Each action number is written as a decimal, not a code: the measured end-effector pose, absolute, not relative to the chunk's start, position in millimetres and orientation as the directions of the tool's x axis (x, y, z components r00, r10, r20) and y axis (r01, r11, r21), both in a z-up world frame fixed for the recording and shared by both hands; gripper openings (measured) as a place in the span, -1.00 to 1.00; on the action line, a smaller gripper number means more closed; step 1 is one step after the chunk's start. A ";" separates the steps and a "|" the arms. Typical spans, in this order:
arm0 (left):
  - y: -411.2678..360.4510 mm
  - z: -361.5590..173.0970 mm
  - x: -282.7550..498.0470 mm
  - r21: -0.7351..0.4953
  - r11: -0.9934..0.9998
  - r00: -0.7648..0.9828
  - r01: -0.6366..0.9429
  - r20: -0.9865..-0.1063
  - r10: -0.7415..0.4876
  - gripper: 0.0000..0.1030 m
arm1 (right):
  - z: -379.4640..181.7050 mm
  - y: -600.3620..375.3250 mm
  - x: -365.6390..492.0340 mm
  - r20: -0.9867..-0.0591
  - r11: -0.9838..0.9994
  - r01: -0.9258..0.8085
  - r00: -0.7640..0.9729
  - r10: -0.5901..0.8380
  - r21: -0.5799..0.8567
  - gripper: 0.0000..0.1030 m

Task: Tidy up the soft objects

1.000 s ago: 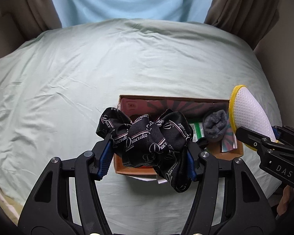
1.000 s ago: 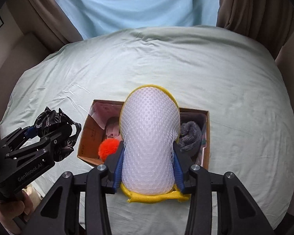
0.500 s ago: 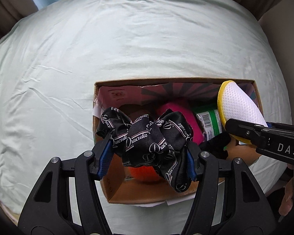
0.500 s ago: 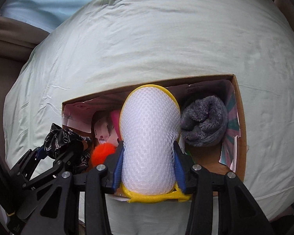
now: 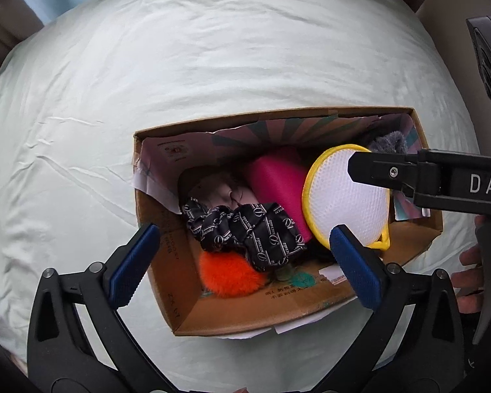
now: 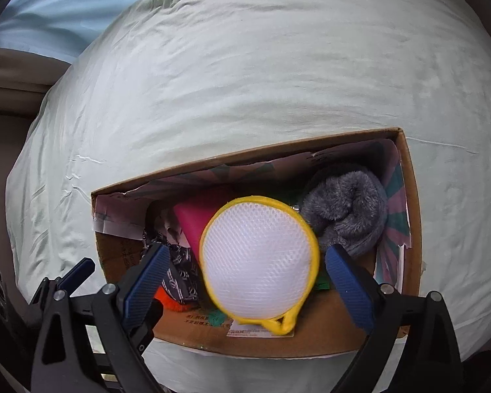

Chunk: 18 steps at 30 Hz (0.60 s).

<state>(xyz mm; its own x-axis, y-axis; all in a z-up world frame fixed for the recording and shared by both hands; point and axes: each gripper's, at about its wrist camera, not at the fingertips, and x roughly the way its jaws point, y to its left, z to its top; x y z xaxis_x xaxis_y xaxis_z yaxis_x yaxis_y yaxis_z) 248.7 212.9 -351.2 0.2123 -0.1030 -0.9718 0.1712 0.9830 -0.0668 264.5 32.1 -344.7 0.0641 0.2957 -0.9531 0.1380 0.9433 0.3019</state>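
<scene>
A cardboard box (image 5: 176,291) sits on the pale green bed. My left gripper (image 5: 245,258) is open above its near left part. The black printed scrunchie (image 5: 245,226) lies loose inside, on an orange pompom (image 5: 229,275). My right gripper (image 6: 245,281) is open over the box (image 6: 412,196). The white mesh pad with a yellow rim (image 6: 258,262) sits between its fingers without touching either and looks blurred; it also shows in the left wrist view (image 5: 347,199), under the right gripper's black finger (image 5: 392,172).
The box also holds a pink object (image 5: 278,180), a grey fluffy sock (image 6: 343,209) at the right end and some packets. The bed sheet (image 5: 212,65) spreads all around. A brown headboard or wall edge (image 6: 16,98) lies at the left.
Both grippers have opened. The scrunchie has dropped from the left gripper into the box. The mesh pad has come free of the right fingers and is dropping. Both grippers came lower over the box.
</scene>
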 end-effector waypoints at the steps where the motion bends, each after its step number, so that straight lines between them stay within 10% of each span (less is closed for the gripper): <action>1: 214.0 -349.7 247.4 -0.064 0.984 0.217 0.169 -0.971 -0.100 1.00 | -343.1 32.2 262.6 -0.952 0.943 0.135 0.069 0.297 0.304 0.84; 18: 218.4 -238.7 194.9 -0.019 0.992 0.401 0.126 -0.913 -0.068 1.00 | -246.1 17.7 217.6 -0.922 0.942 0.057 0.234 0.309 0.330 0.84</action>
